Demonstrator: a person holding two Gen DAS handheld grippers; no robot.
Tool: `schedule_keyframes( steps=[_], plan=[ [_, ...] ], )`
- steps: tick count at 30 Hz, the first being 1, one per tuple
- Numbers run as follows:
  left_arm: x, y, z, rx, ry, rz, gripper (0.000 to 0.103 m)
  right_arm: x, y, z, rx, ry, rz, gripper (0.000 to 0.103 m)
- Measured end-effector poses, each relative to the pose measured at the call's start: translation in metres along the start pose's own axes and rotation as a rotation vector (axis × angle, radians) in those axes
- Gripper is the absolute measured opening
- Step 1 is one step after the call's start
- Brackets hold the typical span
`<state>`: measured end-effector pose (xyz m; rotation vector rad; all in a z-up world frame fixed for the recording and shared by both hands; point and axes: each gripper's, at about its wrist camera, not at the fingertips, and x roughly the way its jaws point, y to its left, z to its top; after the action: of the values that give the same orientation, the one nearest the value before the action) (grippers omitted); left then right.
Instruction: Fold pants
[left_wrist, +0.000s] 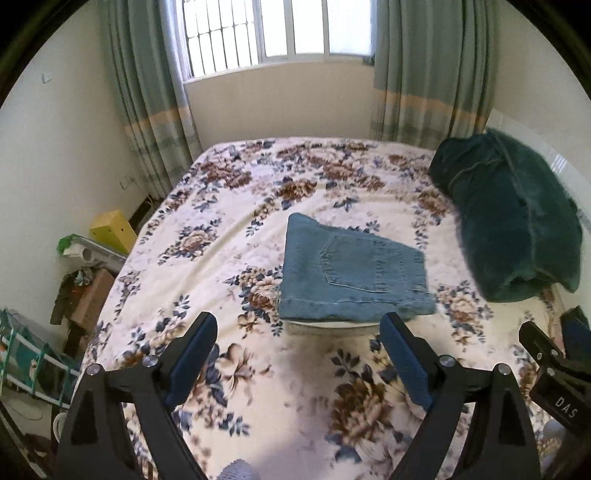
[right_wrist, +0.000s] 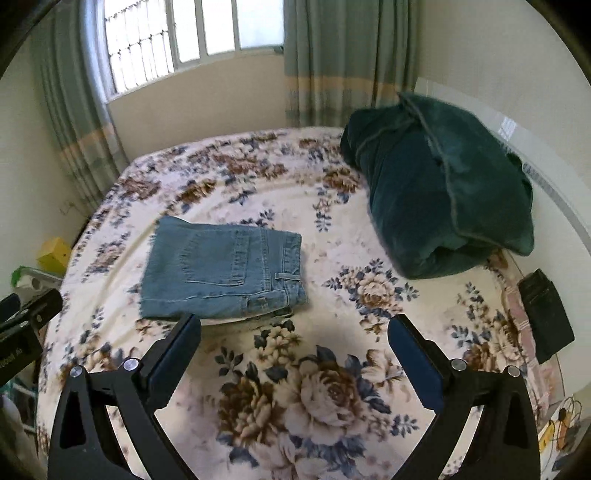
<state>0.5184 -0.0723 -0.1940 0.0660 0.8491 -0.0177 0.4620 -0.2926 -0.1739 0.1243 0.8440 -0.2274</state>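
Jeans (left_wrist: 351, 273) folded square mid-bed (left_wrist: 258, 406), apparently done; left tool (left_wrist: 299, 328) and right tool (right_wrist: 295, 332) wide, empty, just short of jeans.

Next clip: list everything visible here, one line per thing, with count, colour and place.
folded blue denim pants: one, blue, middle of bed
floral bedspread: one, cream with brown and blue flowers, covering bed
dark green plush blanket bundle: one, bed's right side
black flat rectangular object: one, right bed edge
grey-green curtains: two, flanking window
barred window: one, far wall
yellow box: one, floor left
left hand-held gripper: open, empty
right hand-held gripper: open, empty
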Motion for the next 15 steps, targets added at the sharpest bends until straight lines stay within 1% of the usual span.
schedule_keyframes(
  steps=[2,7,8,11,12,13,14,15],
  plan=[
    [-0.037,-0.002,-0.006,-0.001,-0.030,0.000,0.090,-0.038,-0.006,-0.006,-0.009,-0.026,0.019,0.102],
    [-0.115,-0.005,-0.023,-0.010,-0.080,0.003,0.090,-0.137,-0.022,-0.022,-0.030,-0.085,0.053,0.102],
    [-0.133,-0.005,-0.027,-0.017,-0.090,-0.007,0.090,-0.156,-0.025,-0.025,-0.034,-0.096,0.058,0.102],
    [-0.175,-0.003,-0.041,-0.024,-0.118,-0.003,0.090,-0.211,-0.033,-0.037,-0.055,-0.137,0.062,0.102],
    [-0.186,-0.002,-0.045,-0.024,-0.125,-0.005,0.090,-0.211,-0.033,-0.037,-0.055,-0.137,0.062,0.102],
    [-0.195,-0.001,-0.049,-0.024,-0.130,-0.001,0.090,-0.228,-0.036,-0.041,-0.061,-0.146,0.067,0.102],
    [-0.205,-0.002,-0.052,-0.022,-0.135,0.001,0.090,-0.258,-0.041,-0.048,-0.062,-0.160,0.072,0.103],
    [-0.215,-0.002,-0.056,-0.020,-0.141,-0.001,0.090,-0.274,-0.044,-0.051,-0.061,-0.170,0.077,0.103]
  ],
)
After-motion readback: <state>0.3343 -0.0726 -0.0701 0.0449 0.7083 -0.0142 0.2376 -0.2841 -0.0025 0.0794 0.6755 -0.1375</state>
